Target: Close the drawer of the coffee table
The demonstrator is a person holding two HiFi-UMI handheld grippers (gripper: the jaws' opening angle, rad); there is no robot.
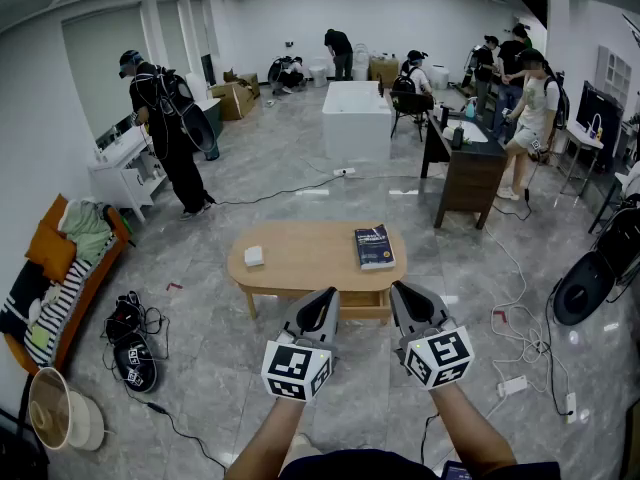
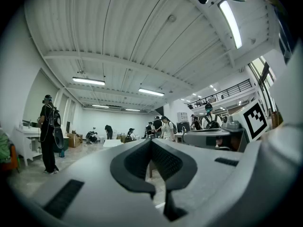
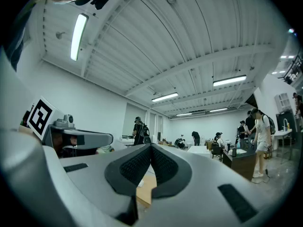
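Both forearms are held forward and low, side by side, with the left gripper (image 1: pixel 326 298) and the right gripper (image 1: pixel 401 292) pointed ahead and slightly upward, their marker cubes turned towards the head camera. In each gripper view the two dark padded jaws are seen brought together at their tips, with nothing held between them. The low oval wooden desk (image 1: pixel 305 258) stands on the grey floor ahead of the grippers, apart from both. In the head view the gripper tips are overlapped with its near edge, the left tip near the middle and the right tip at the right end. The drawer (image 1: pixel 362 306) is seen under the desk top on the near right side, between the two gripper tips and untouched by either. On the desk top, a dark book (image 1: pixel 374 245) is laid at the right and a small white object (image 1: pixel 254 256) at the left.
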